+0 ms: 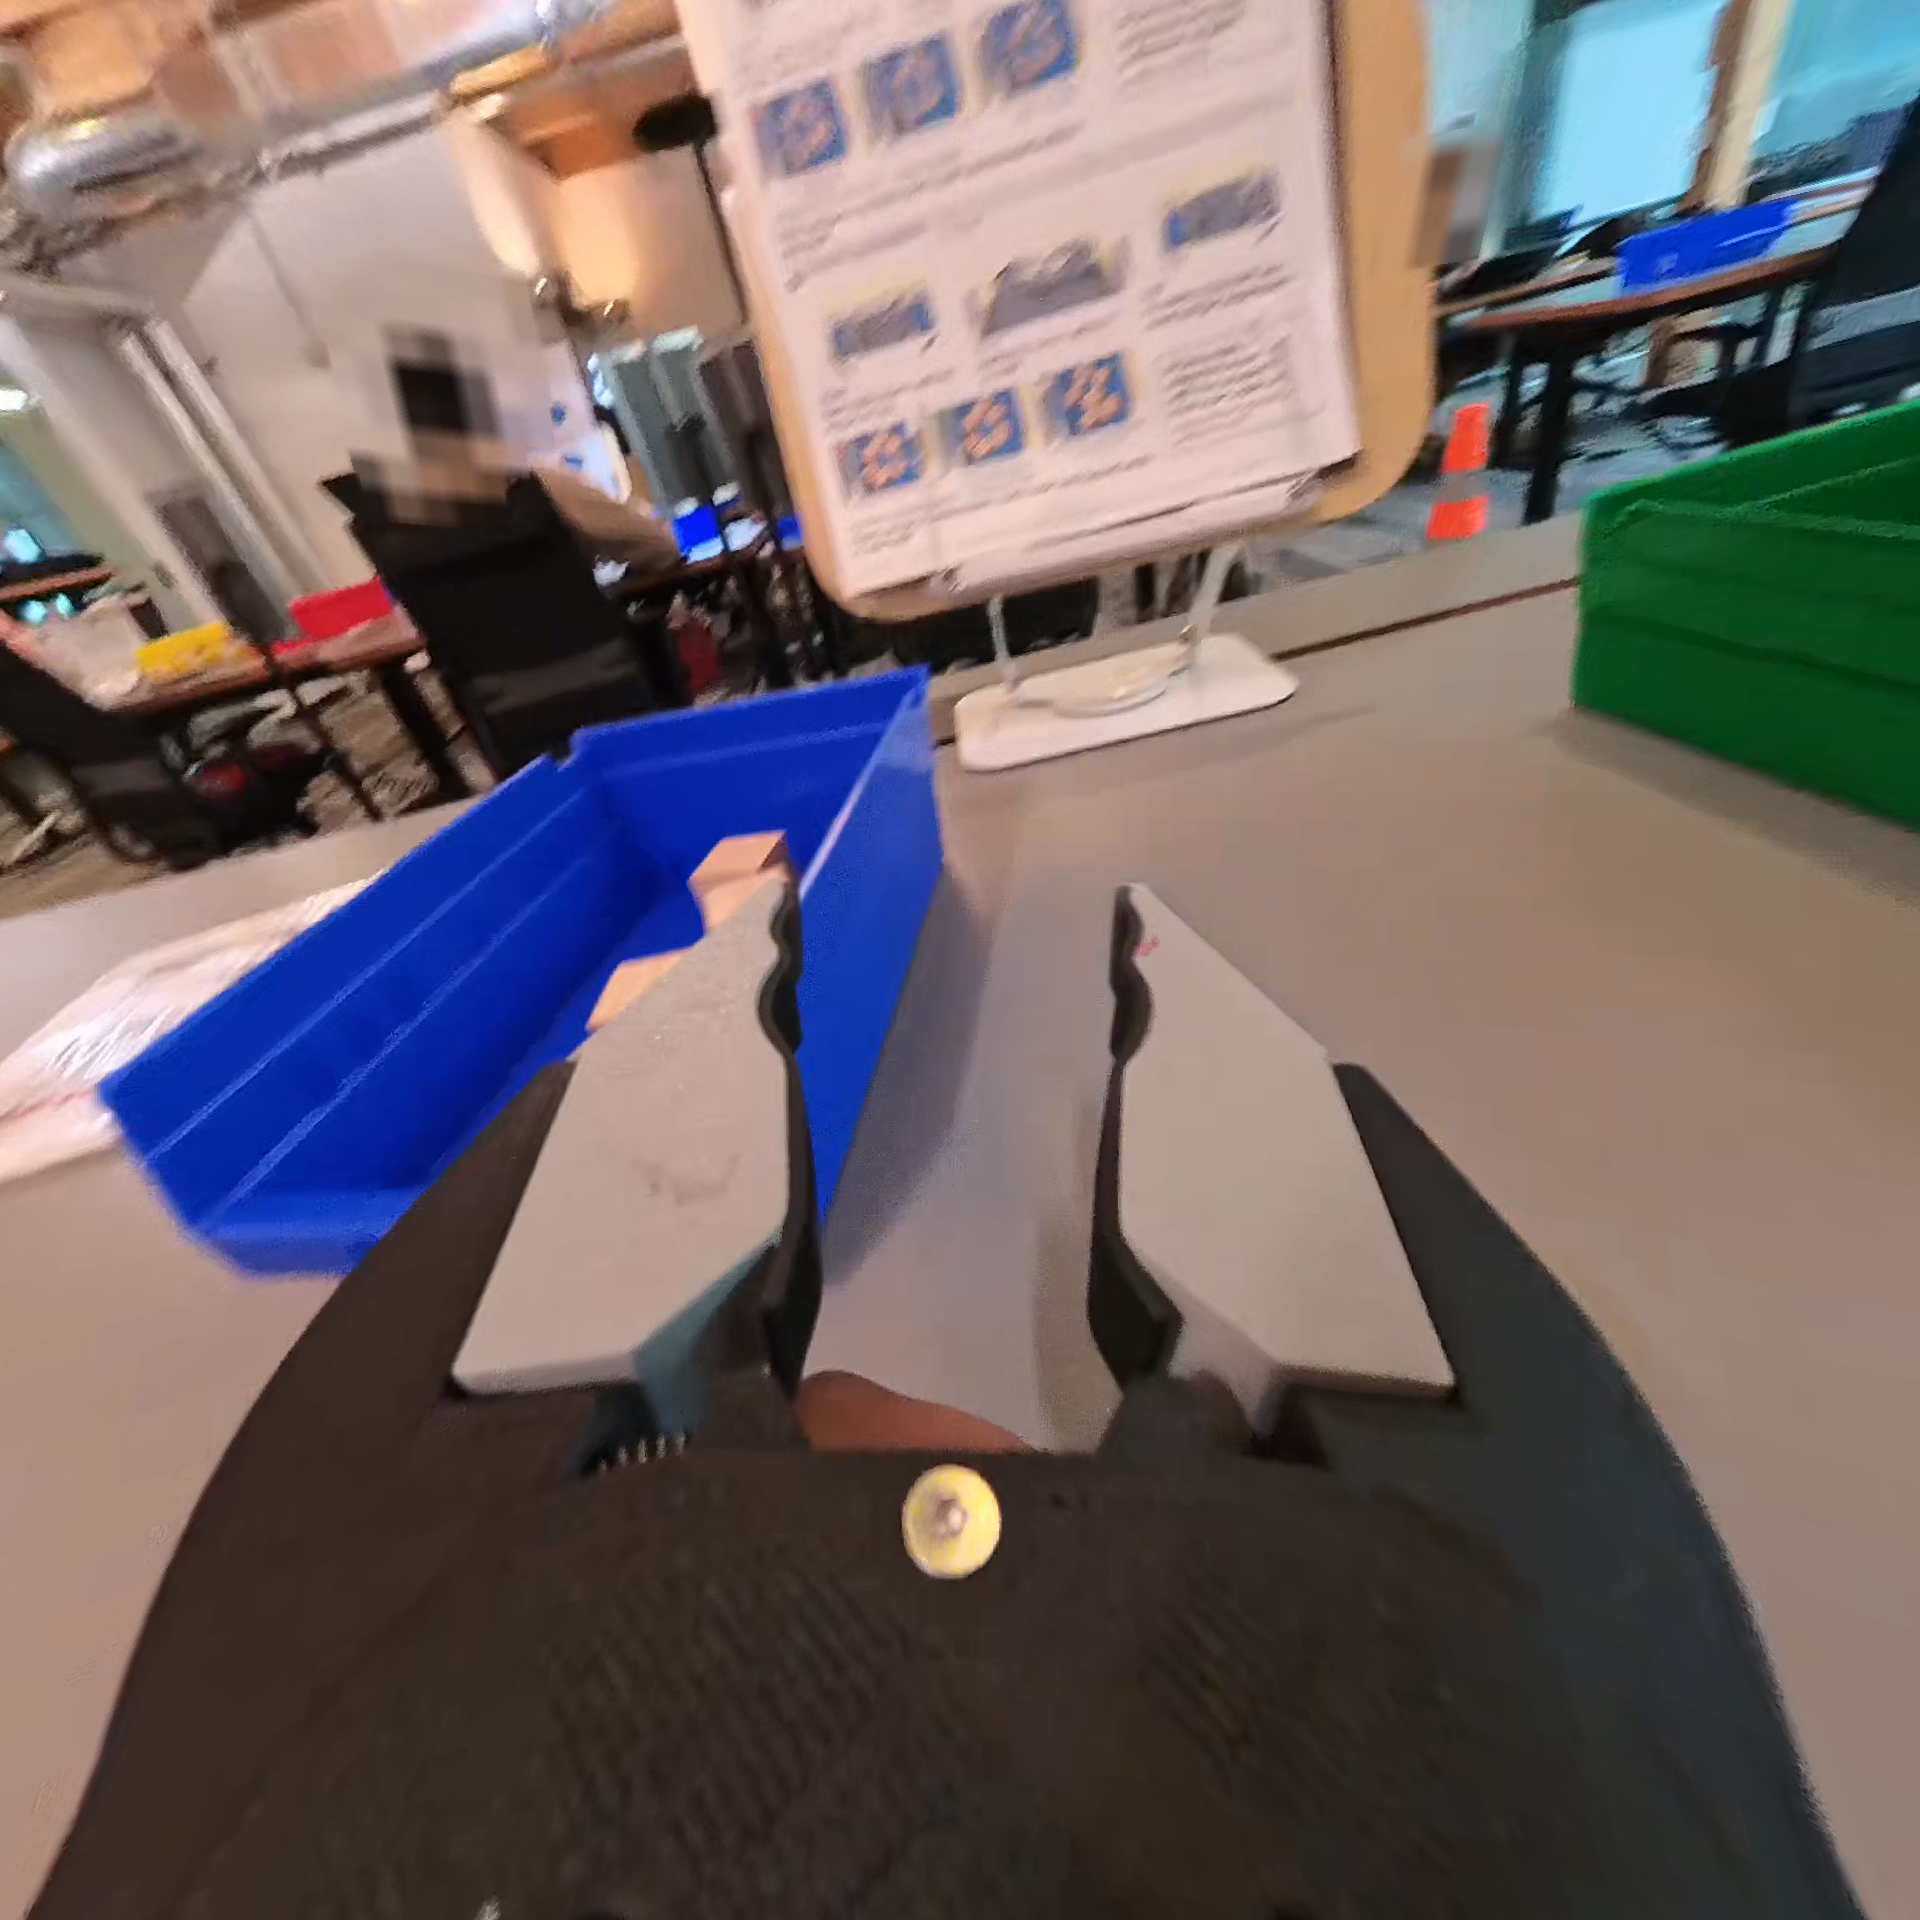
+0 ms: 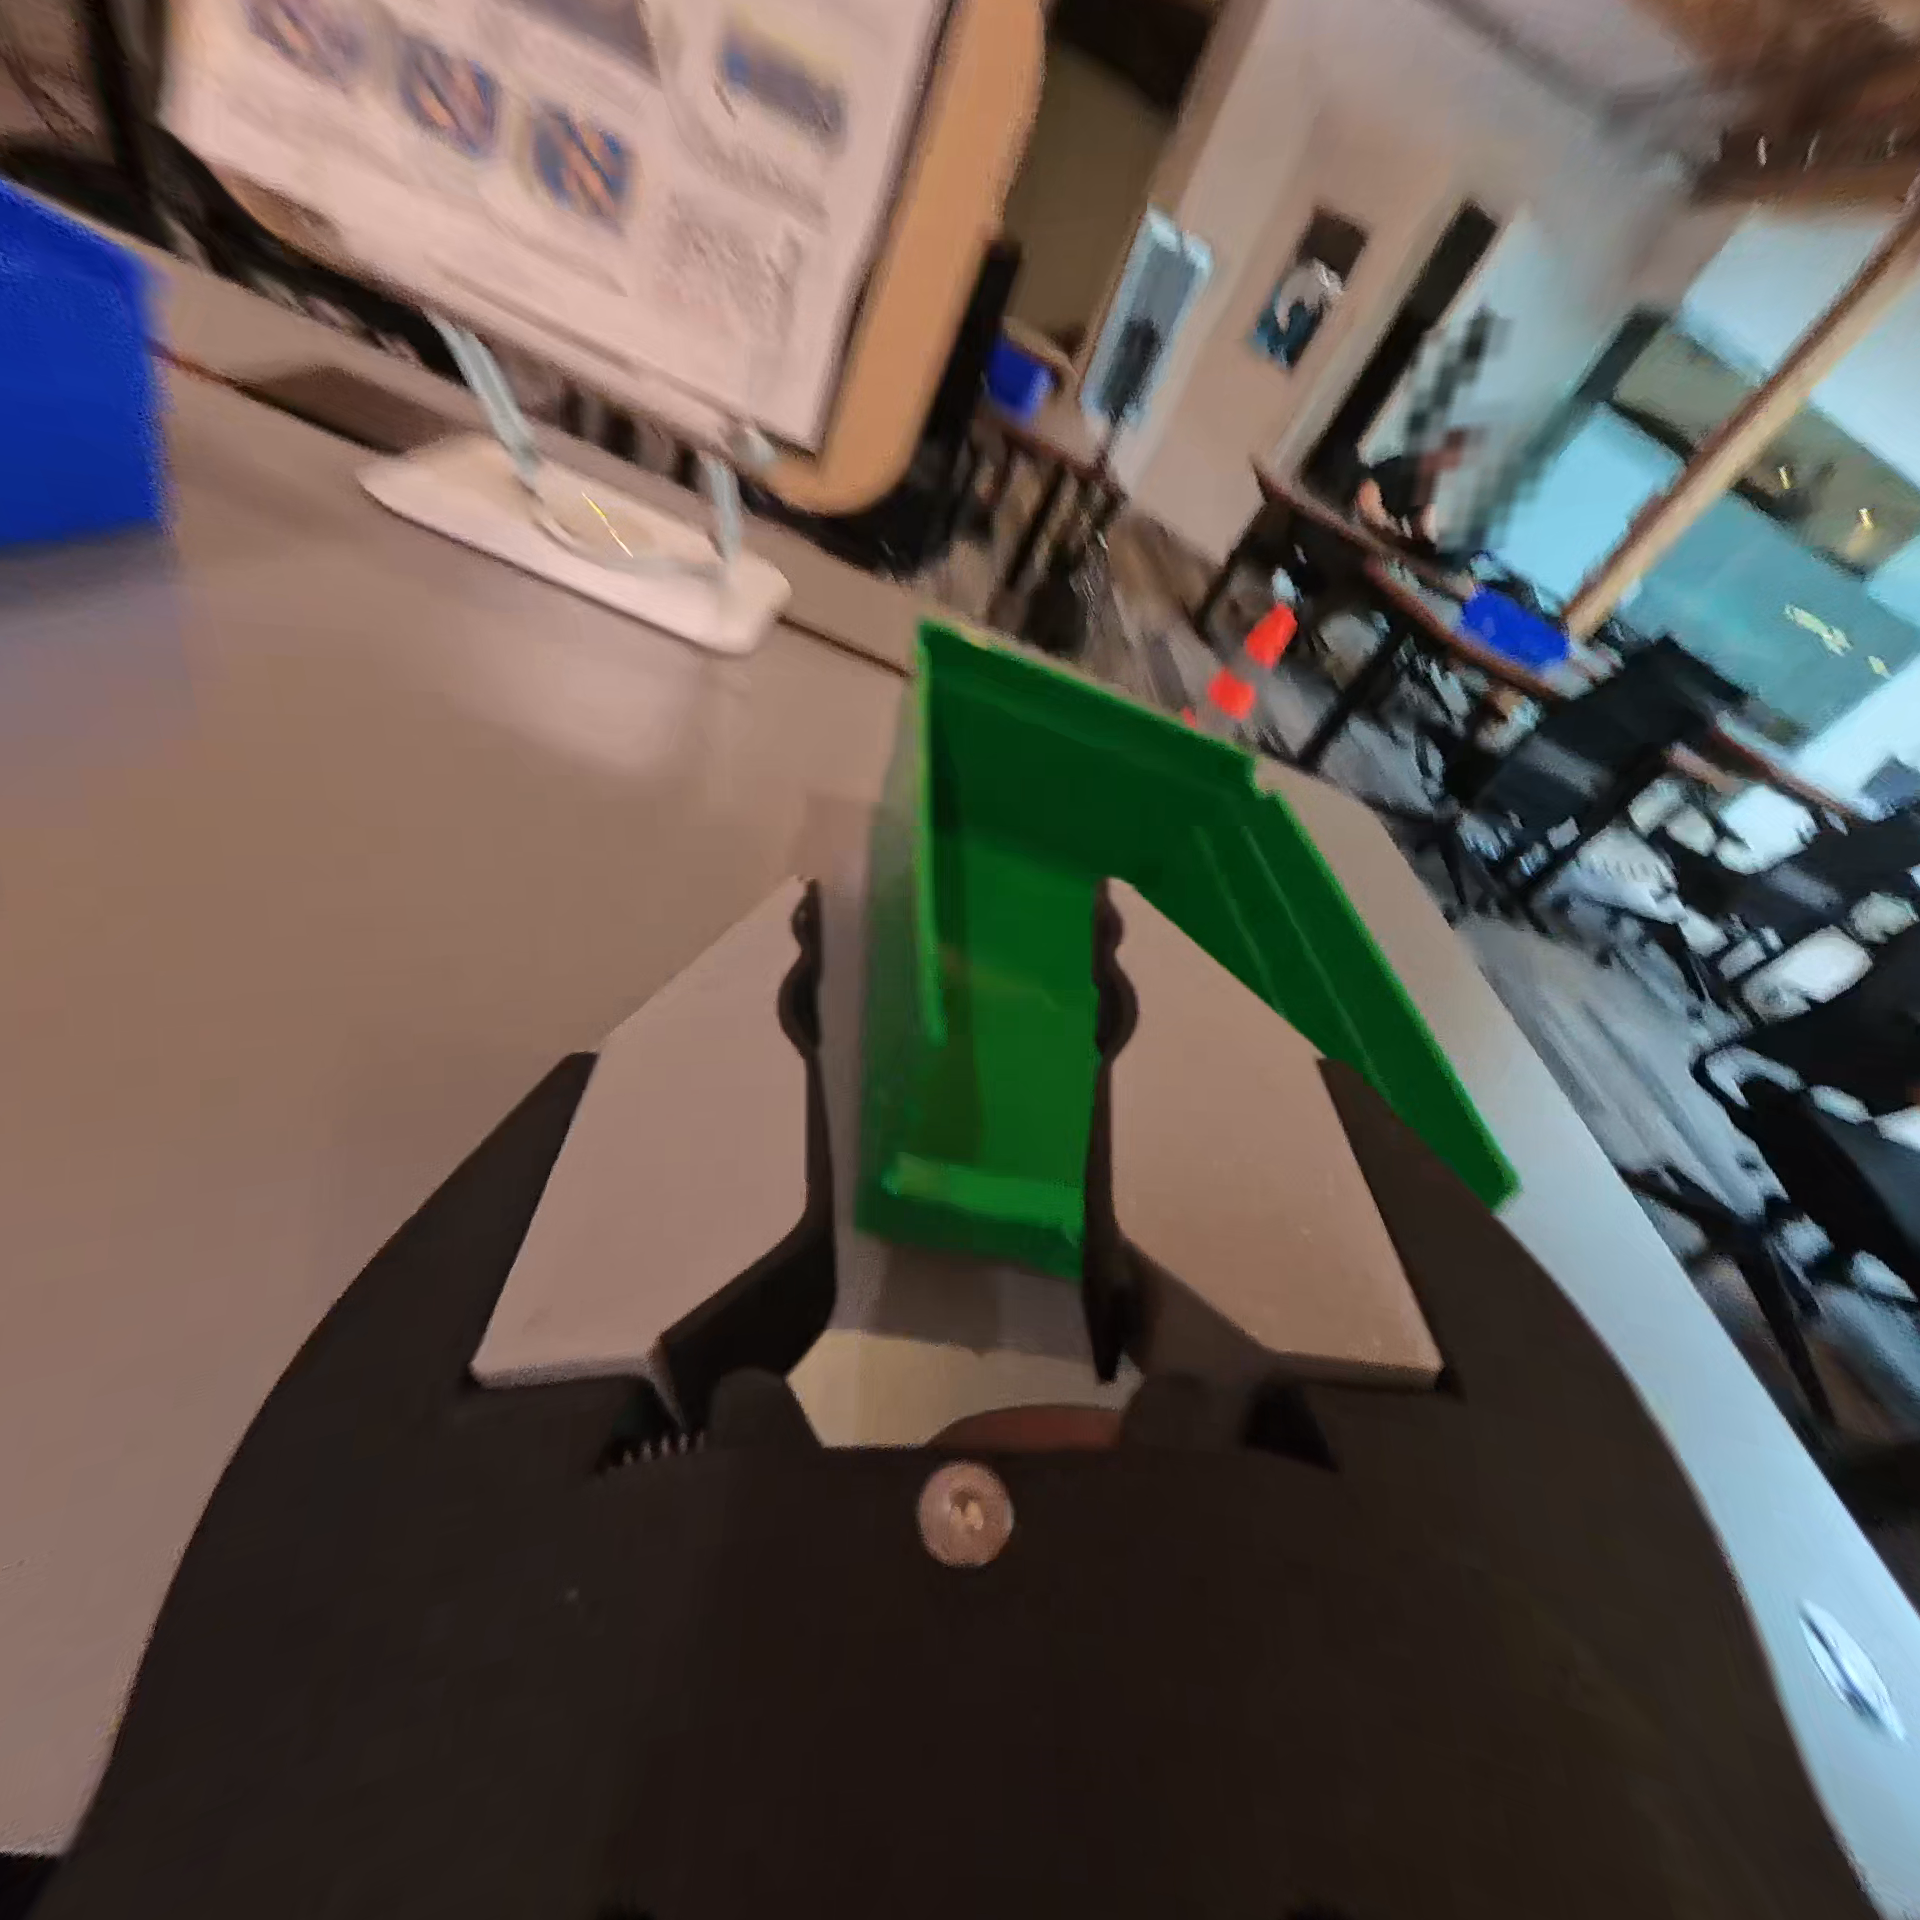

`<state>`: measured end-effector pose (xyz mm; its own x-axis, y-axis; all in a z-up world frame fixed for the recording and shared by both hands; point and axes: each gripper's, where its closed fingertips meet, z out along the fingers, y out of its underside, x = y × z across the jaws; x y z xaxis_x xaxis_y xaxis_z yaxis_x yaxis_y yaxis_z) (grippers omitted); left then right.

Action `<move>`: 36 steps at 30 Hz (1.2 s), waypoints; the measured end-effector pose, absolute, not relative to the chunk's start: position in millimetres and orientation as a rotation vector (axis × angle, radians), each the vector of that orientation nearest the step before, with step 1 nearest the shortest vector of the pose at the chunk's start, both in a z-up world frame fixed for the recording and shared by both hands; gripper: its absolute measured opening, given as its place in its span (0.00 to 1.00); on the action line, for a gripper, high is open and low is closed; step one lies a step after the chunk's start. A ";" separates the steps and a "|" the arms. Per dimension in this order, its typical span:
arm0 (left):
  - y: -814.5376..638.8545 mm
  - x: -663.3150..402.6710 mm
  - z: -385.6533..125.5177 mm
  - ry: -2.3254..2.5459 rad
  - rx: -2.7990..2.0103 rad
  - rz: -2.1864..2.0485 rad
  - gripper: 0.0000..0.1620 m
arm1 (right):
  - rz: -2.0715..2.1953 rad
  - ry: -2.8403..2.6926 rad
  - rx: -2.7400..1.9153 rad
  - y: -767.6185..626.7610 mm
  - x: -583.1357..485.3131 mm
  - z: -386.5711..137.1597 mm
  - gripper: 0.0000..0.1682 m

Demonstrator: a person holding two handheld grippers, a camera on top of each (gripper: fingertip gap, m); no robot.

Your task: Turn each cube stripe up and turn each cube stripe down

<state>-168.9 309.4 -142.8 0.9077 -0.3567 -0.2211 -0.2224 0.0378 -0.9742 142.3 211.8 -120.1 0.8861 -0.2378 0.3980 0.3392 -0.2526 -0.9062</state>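
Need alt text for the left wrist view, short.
The left gripper is open and empty above a grey table, its left finger overlapping a blue bin that holds wooden cubes. Behind stand an instruction sheet on a stand and, at right, a green bin; the picture is motion-blurred.

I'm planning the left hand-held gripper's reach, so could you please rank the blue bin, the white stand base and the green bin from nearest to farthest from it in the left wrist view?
1. Blue bin, at the left fingertip.
2. White stand base, ahead, centre.
3. Green bin, far right; close to the base's range, so not certain.
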 end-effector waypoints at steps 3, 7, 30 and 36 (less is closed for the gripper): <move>321.0 -122.7 -132.5 0.536 -1.510 -0.110 0.36 | -0.483 -0.191 -1.696 237.5 89.4 -108.9 0.49; 368.4 -85.6 -153.4 0.531 -1.600 -0.114 0.49 | -0.551 -0.249 -1.699 304.0 69.0 -136.7 0.70; 428.5 -71.4 -178.6 0.514 -1.528 -0.021 0.51 | -0.375 -0.118 -1.680 385.7 68.5 -177.7 0.63; 443.3 -61.8 -175.9 0.473 -1.537 -0.106 0.49 | -0.349 -0.147 -1.648 402.4 64.8 -171.5 0.61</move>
<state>-61.8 443.3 -175.9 0.9058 -0.3569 -0.2284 -0.2259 0.0493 -0.9729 64.8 402.4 -171.5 0.9438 -0.1096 0.3117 0.2999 -0.1118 -0.9474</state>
